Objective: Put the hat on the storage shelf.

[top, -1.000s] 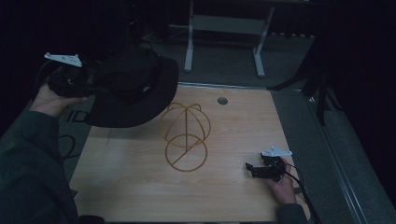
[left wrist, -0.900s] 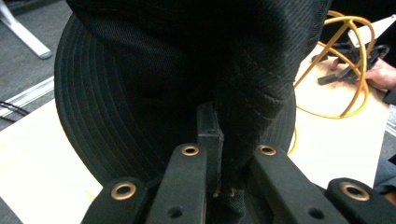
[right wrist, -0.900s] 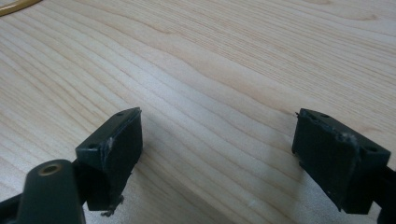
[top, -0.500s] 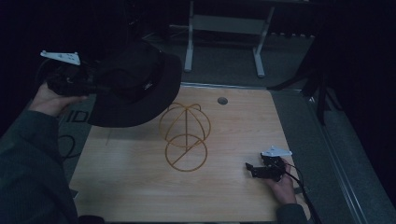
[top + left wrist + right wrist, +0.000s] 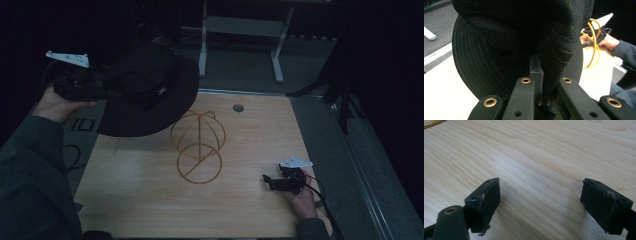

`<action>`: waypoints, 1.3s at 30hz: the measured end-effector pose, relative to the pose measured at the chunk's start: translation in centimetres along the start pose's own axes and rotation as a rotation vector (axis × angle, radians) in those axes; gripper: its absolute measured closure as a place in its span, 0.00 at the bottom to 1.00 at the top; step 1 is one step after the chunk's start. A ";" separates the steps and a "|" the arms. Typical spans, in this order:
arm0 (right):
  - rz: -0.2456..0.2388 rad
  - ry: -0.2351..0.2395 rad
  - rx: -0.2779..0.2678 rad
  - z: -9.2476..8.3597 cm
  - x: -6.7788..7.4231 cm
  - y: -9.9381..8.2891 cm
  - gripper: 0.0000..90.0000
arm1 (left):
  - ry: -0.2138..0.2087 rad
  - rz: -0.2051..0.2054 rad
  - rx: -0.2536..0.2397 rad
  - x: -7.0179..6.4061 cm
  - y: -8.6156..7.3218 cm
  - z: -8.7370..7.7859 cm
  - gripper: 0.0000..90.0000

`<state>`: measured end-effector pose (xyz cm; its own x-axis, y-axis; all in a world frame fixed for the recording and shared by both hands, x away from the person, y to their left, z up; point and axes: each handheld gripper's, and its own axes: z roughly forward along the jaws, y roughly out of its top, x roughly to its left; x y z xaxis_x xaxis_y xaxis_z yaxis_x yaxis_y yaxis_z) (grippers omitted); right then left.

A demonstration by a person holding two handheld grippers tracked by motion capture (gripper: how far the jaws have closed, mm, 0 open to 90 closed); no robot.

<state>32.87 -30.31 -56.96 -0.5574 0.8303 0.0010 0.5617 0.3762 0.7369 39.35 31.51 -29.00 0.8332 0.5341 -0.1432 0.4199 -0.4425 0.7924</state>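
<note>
Left gripper [image 5: 97,90] clamped on black hat [image 5: 150,92] brim, held in air far-left above wire stand [image 5: 199,145]; right gripper [image 5: 272,181] jaws apart, resting near-right on table [image 5: 250,210]; risk: floppy brim slips or hat knocks the light stand over.

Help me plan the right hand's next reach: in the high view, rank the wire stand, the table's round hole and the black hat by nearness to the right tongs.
1. Wire stand, mid-table, to the left of the right tongs.
2. Round hole, at the table's far edge.
3. Black hat, held up at far left.
</note>
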 end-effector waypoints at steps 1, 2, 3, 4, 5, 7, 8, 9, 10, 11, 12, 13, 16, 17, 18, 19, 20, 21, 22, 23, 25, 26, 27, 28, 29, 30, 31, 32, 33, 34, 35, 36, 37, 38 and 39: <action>0.001 0.000 0.000 0.0 0.0 0.0 0.18 | -0.006 0.003 0.002 0.0 0.1 0.0 0.98; 0.000 0.000 0.000 0.0 0.0 0.0 0.18 | -0.011 0.004 0.003 -0.1 0.1 0.1 0.98; 0.001 0.000 -0.001 0.0 0.0 0.0 0.18 | -0.018 0.005 0.006 -0.1 0.2 0.1 0.98; 0.001 0.000 0.000 0.0 0.0 0.0 0.18 | -0.026 0.008 0.008 -0.1 0.2 0.1 0.98; 0.001 0.000 0.000 0.0 0.0 0.0 0.18 | -0.031 0.011 0.010 -0.2 0.3 0.2 0.98; 0.001 0.000 0.000 0.0 0.0 0.0 0.18 | -0.044 0.018 0.010 -0.2 0.4 0.2 0.98; 0.001 0.000 0.000 0.0 0.0 0.0 0.18 | -0.049 0.018 0.009 -0.3 0.4 0.3 0.98; 0.001 0.000 0.000 0.0 0.0 0.0 0.18 | -0.050 0.021 0.010 -0.3 0.5 0.3 0.98; 0.001 0.000 0.000 0.0 0.0 0.0 0.18 | -0.055 0.024 0.012 -0.3 0.5 0.3 0.98; 0.001 0.000 0.000 0.0 0.0 0.0 0.18 | -0.062 0.026 0.010 -0.4 0.6 0.3 0.98; 0.001 0.000 0.000 0.0 0.0 0.0 0.18 | -0.065 0.030 0.012 -0.5 0.7 0.3 0.98; 0.001 0.000 0.000 0.0 0.0 0.0 0.18 | -0.068 0.033 0.013 -0.5 0.7 0.4 0.98; 0.001 0.000 0.000 0.0 0.0 0.0 0.18 | -0.088 0.045 0.016 -0.8 1.0 0.4 0.98; 0.001 0.000 0.000 0.0 0.0 0.0 0.18 | -0.088 0.045 0.016 -0.8 1.0 0.4 0.98; 0.001 0.000 0.000 0.0 0.0 0.0 0.18 | -0.095 0.051 0.016 -1.0 1.1 0.5 0.98; 0.001 0.000 0.000 0.0 0.0 0.0 0.18 | -0.095 0.051 0.016 -1.0 1.1 0.5 0.98; 0.001 0.000 0.000 0.0 0.0 0.0 0.18 | -0.100 0.054 0.016 -1.1 1.2 0.6 0.98; 0.001 0.000 0.000 0.0 0.0 0.0 0.18 | -0.108 0.060 0.018 -1.2 1.3 0.7 0.98; 0.000 0.000 0.000 0.0 0.0 0.0 0.18 | -0.108 0.060 0.018 -1.2 1.3 0.7 0.98; 0.000 0.000 0.000 0.0 0.0 0.0 0.18 | -0.115 0.065 0.020 -1.3 1.4 0.7 0.98; 0.000 0.001 0.001 0.0 0.0 0.0 0.18 | -0.132 0.074 0.019 -1.6 1.5 0.9 0.98; 0.000 0.001 0.001 0.0 0.0 0.0 0.18 | -0.131 0.076 0.021 -1.6 1.6 1.0 0.98; 0.000 0.001 0.001 0.0 0.0 0.0 0.18 | -0.134 0.076 0.020 -1.7 1.6 1.0 0.98; 0.000 0.001 0.001 0.0 0.0 0.0 0.18 | -0.136 0.075 0.020 -1.8 1.7 1.1 0.98; 0.000 0.001 0.001 0.0 0.0 0.0 0.18 | -0.138 0.074 0.021 -1.8 1.7 1.2 0.98; 0.000 0.001 0.001 0.0 0.0 0.0 0.18 | -0.141 0.075 0.022 -1.9 1.8 1.2 0.98; 0.000 0.001 0.001 0.0 0.0 0.0 0.18 | -0.141 0.075 0.022 -1.9 1.8 1.2 0.98; 0.000 0.001 0.001 0.0 0.0 0.0 0.18 | -0.148 0.072 0.019 -2.0 1.9 1.4 0.98; 0.000 0.001 0.001 0.0 0.0 0.0 0.18 | -0.148 0.072 0.019 -2.0 1.9 1.4 0.98; -0.001 0.000 0.001 0.0 0.0 0.0 0.18 | -0.153 0.072 0.014 -2.1 2.0 1.5 0.98; 0.000 0.000 0.001 0.0 0.0 0.0 0.18 | -0.148 0.071 0.014 -2.2 2.0 1.6 0.98; -0.001 0.001 0.001 0.0 0.0 0.0 0.18 | -0.145 0.070 0.013 -2.3 2.1 1.7 0.98; 0.000 0.001 0.001 0.0 0.0 0.0 0.18 | -0.146 0.068 0.011 -2.4 2.1 1.8 0.98; 0.000 0.001 0.001 0.0 0.0 0.0 0.18 | -0.149 0.069 0.011 -2.5 2.2 1.9 0.98; 0.000 0.001 0.001 0.0 0.0 0.0 0.18 | -0.149 0.074 0.015 -2.7 2.3 2.1 0.98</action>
<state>32.86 -30.32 -56.95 -0.5578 0.8300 0.0016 0.5623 0.3765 0.7362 38.84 27.59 -28.04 0.9056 0.3877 -0.1719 0.3598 -0.4876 0.7955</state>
